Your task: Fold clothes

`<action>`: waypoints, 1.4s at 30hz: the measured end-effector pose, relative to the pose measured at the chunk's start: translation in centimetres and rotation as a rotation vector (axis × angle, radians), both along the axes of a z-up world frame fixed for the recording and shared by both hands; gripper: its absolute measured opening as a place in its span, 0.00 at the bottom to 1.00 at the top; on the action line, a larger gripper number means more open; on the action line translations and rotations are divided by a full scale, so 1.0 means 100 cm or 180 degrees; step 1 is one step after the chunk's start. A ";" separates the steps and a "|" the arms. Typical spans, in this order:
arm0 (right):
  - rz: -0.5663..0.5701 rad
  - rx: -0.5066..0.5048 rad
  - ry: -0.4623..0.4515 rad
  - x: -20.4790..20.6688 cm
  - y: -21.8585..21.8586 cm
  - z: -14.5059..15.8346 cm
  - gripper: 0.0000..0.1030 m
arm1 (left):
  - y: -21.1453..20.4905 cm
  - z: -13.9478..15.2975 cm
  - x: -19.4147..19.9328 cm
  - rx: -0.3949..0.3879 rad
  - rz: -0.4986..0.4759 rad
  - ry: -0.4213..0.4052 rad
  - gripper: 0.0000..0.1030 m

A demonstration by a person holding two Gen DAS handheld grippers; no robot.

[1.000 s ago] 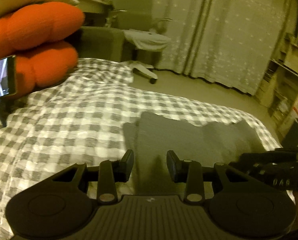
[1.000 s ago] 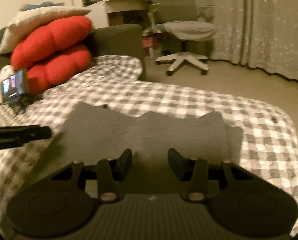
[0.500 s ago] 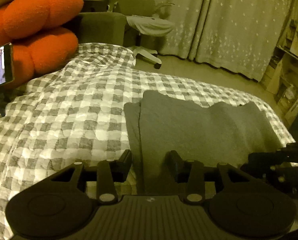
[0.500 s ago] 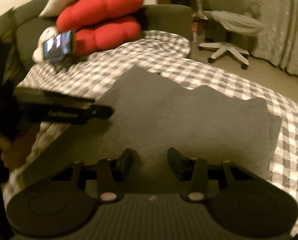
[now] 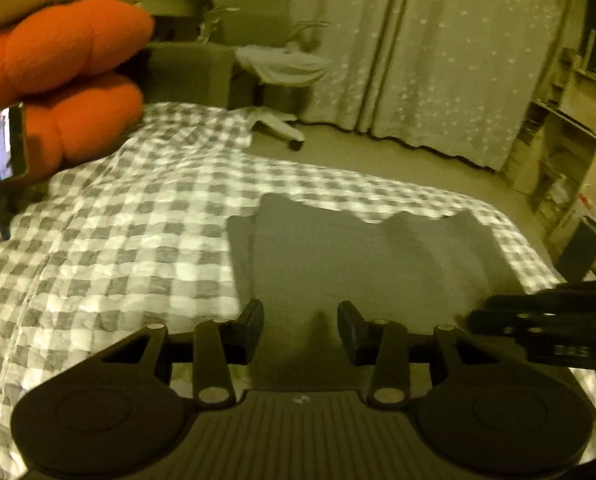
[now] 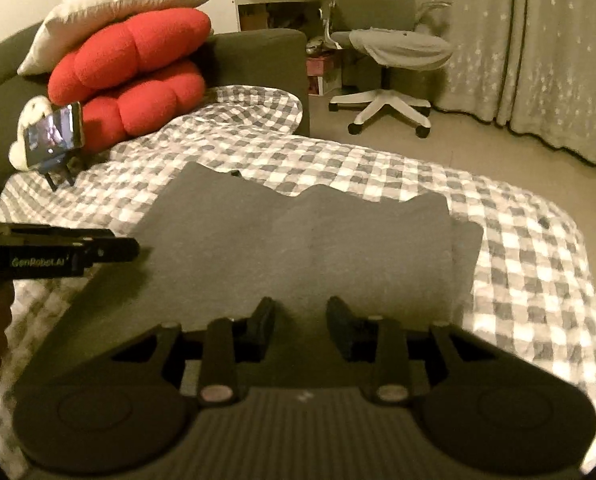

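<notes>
You are holding the left tongs (image 5: 299,320) released, jaws standing apart. They are hanging low over the near edge of the grey garment (image 5: 357,256). A dark crease of cloth is showing in the gap, and the pads are not pressing on it. You are holding the right tongs (image 6: 301,316) with jaws opening. Grey cloth is showing through the gap and neither pad is clamping it.

The garment is lying flat on the checked bedcover (image 5: 118,248), spreading ahead of both tongs. Its wavy far edge is sitting well ahead of the fingertips. A narrower under-layer is peeking out on the left of the left tongs, and another strip is sticking out to the right of the right tongs.

In the left wrist view the right tongs are poking in from the right, just beside the left ones. In the right wrist view the left tongs are reaching in from the left, tips over the garment's left edge.

Red cushions (image 6: 138,72) are stacking far ahead-left of both tongs, under a pale pillow (image 6: 110,12). A lit phone (image 6: 54,132) is standing just in front of them. An office chair (image 6: 393,48) is sitting beyond the bed, ahead of the right tongs. A curtain (image 5: 437,60) is hanging far ahead-right.
</notes>
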State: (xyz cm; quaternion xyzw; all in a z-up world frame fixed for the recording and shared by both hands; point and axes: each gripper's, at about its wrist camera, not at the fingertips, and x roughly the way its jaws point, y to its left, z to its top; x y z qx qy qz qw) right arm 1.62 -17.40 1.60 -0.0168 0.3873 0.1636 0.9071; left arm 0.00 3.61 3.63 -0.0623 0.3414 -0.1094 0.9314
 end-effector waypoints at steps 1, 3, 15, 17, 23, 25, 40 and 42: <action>0.0015 0.0027 0.0020 -0.002 0.000 0.000 0.30 | -0.003 0.000 -0.004 -0.0012 -0.0024 0.0012 0.38; 0.0054 0.0048 0.0033 -0.007 0.000 0.000 0.30 | -0.009 -0.002 -0.010 -0.0065 -0.0083 0.0054 0.38; 0.0141 -0.0066 0.0057 -0.024 0.000 -0.010 0.31 | -0.035 -0.016 -0.023 0.0368 -0.0109 -0.0045 0.38; 0.0083 -0.0077 0.0044 -0.025 -0.008 -0.011 0.30 | -0.033 -0.016 -0.022 0.0409 -0.0067 -0.0061 0.38; -0.0087 -0.0085 0.0028 -0.032 -0.036 -0.013 0.30 | -0.017 -0.017 -0.018 0.0316 0.0085 0.0015 0.38; -0.0134 -0.0076 0.0023 -0.033 -0.043 -0.013 0.30 | -0.010 -0.018 -0.018 0.0246 0.0143 0.0045 0.39; -0.0019 -0.0063 -0.0182 -0.065 -0.048 0.003 0.37 | -0.024 -0.006 -0.073 -0.0051 -0.0182 -0.0134 0.38; 0.0077 -0.0092 -0.0210 -0.069 -0.035 0.001 0.37 | -0.035 -0.008 -0.074 -0.0002 -0.0319 -0.0200 0.38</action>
